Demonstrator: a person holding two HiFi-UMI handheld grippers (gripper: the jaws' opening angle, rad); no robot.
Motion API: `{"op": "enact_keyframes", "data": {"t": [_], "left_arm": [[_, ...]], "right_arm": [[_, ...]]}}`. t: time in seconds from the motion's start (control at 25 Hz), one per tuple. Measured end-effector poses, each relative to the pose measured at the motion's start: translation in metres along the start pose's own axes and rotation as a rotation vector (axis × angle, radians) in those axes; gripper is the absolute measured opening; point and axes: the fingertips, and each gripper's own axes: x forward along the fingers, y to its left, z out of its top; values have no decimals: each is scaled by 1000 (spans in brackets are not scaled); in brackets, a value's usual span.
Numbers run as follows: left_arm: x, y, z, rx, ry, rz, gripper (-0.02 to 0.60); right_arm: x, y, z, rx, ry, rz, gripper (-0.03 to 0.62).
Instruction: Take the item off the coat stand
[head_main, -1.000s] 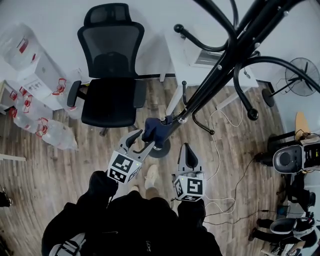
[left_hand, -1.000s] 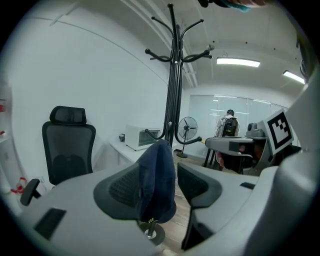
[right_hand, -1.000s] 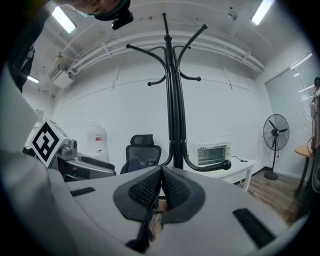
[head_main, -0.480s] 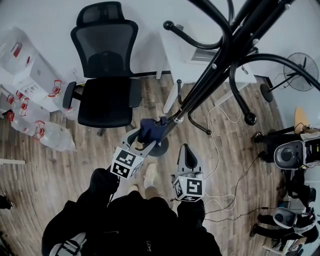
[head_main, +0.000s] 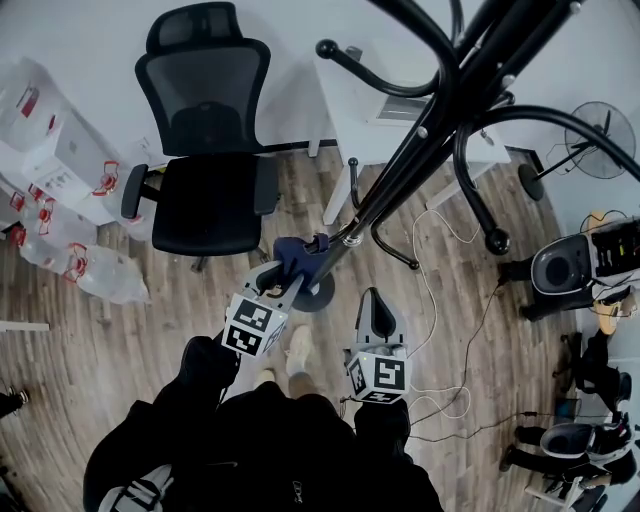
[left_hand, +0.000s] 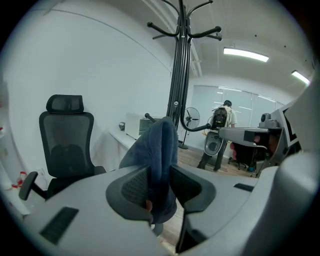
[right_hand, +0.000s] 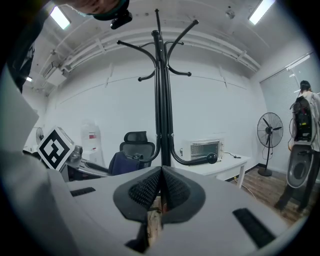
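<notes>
Closing on it right now: the left gripper (left_hand: 160, 186) has its fingers (left_hand: 134, 186) coming together on the blue cloth item (left_hand: 161, 142), one on each side. The fabric fills the gap and touches both pads. The right gripper (right_hand: 161, 192) is clenched on nothing, parked just beside the left one. The item hangs bunched over a low hook of the coat stand (head_main: 420, 140), close to the pole. It looks soft, light and floppy to me, not fragile, so I'd guess it sags and might snag on the hook. I'd pinch a thick fold, like here, and lift up and off rather than yank sideways. Further back there's an office chair (head_main: 205, 150) and a white worktop (head_main: 345, 110).
</notes>
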Motion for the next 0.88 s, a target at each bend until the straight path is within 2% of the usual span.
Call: {"op": "enact_keyframes", "data": {"t": [0.36,0.88], "left_arm": [[0,-1,0,-19,0,15,58],[-19,-6,20,-4,-42,26,54]], "right_arm": [[-2,-2,0,-1,-3,-8,15],[-16,2,9,-6,-26,-12,15]]}}
